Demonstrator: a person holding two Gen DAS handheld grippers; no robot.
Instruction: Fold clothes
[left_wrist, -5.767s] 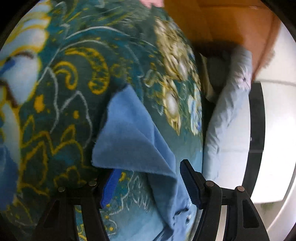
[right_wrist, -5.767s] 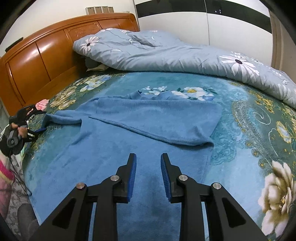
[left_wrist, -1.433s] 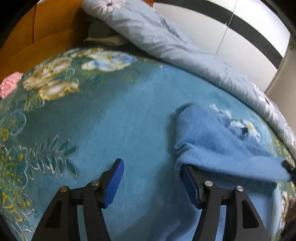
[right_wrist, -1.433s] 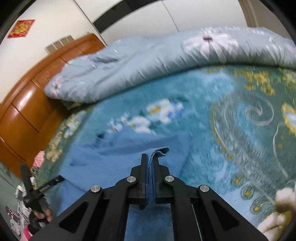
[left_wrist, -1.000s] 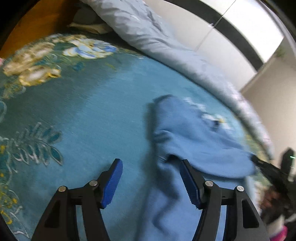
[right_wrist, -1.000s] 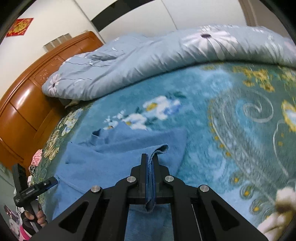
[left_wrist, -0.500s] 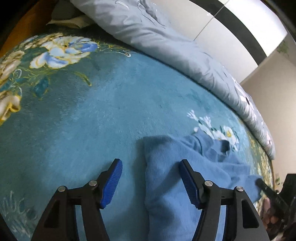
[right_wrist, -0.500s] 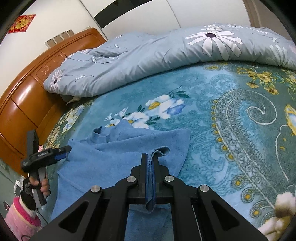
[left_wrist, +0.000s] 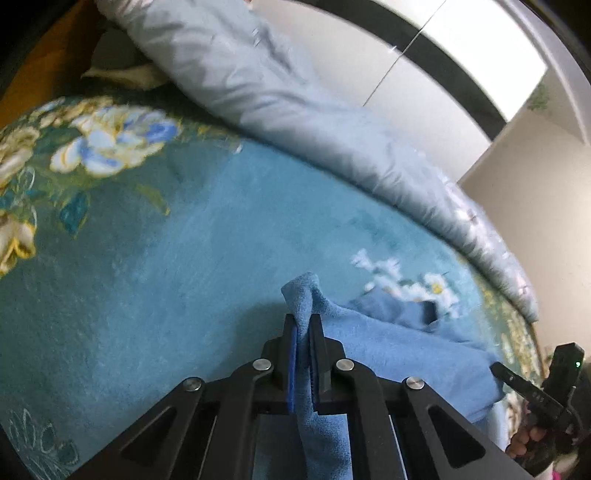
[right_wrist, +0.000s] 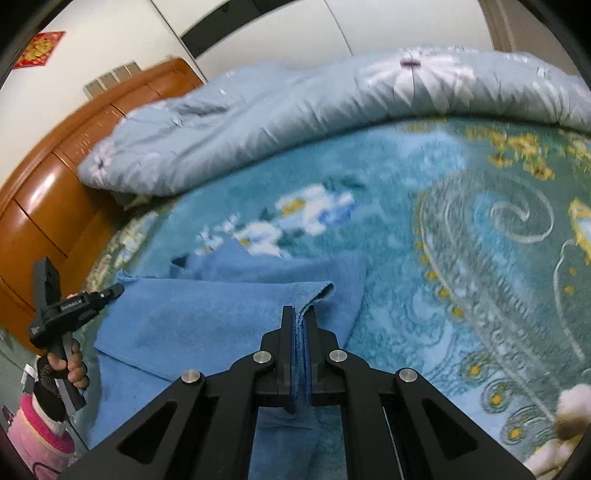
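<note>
On left claw (right_wrist: 118, 290): lettering, unreadable; pinching blue garment (right_wrist: 207, 317).

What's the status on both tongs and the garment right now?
Left tongs shut on blue garment corner. Right tongs shut on opposite edge. Garment partly folded on floral blanket. Nothing in the way.

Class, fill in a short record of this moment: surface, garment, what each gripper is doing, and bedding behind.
surface: teal floral blanket covering the bed
garment: blue fleece garment, partly folded over itself
left gripper: jaws shut on a garment corner
right gripper: jaws shut on a garment edge
bedding behind: pale blue daisy duvet, bunched along the far side
</note>
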